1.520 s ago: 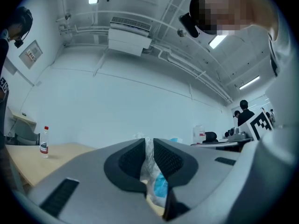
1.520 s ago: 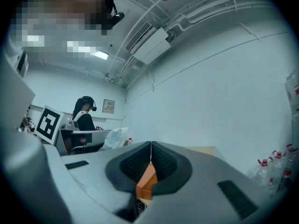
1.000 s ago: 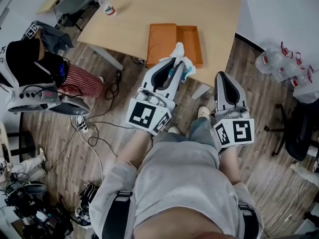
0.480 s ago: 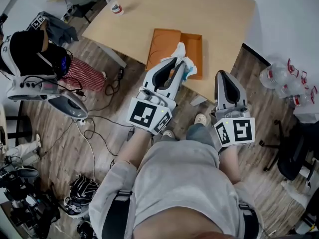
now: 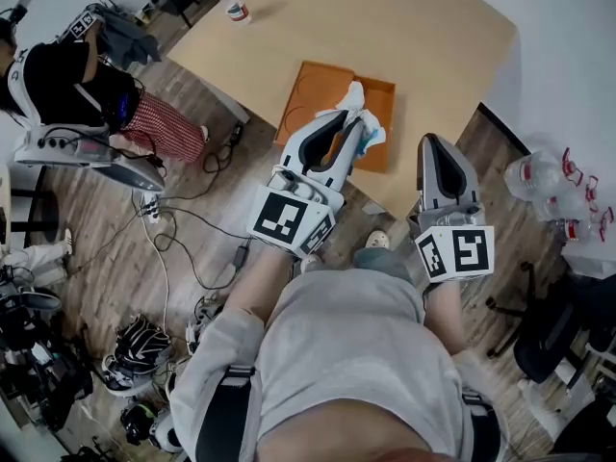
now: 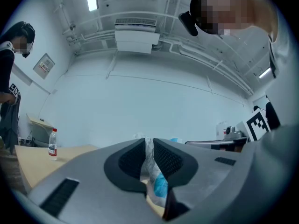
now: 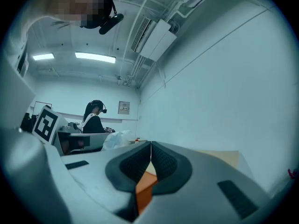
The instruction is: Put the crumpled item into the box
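Note:
My left gripper is shut on a crumpled white and blue wrapper, held above the near edge of the orange box on the wooden table. In the left gripper view the crumpled wrapper is pinched between the dark pads. My right gripper is shut with nothing in it and hangs to the right of the box, near the table's near edge. In the right gripper view its jaws meet, and the orange box shows below them.
A plastic bottle stands at the table's far left edge. A seated person is on the left beside cables on the wooden floor. Water bottles lie on the floor at the right, near a black chair.
The head view has shifted, so the table and box now sit further right and lower. Both grippers keep their hold and stay near the box's near edge.

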The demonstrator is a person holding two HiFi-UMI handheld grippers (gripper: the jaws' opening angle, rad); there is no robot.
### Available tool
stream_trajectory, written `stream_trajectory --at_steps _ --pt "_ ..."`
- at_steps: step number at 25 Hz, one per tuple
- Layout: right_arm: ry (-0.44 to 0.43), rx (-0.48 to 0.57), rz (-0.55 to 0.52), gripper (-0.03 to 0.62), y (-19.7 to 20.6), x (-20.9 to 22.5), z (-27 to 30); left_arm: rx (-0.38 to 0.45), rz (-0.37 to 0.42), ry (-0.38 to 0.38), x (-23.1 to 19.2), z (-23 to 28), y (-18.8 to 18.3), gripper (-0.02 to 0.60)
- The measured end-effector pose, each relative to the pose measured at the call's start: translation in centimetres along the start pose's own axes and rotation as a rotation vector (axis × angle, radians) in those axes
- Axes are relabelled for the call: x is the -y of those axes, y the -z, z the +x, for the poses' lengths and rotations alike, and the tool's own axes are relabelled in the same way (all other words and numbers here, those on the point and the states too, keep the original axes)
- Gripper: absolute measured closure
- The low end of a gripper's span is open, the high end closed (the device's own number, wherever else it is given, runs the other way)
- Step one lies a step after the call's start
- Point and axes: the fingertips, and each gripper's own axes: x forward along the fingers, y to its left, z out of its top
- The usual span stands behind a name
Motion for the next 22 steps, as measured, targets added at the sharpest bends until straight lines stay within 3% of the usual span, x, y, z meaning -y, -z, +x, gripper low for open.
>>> stream_trajectory --at_steps 12,22 --pt "-0.128 -0.019 0.005 0.583 1.0 4.6 3.6 -0.008 -0.008 -0.126 -0.8 4.5 2.1 0.517" --pt "-0.217 -0.068 0.044 0.583 3.1 7.3 5.5 -0.077 -0.018 -0.232 -1.5 6.9 5.1 0.517"
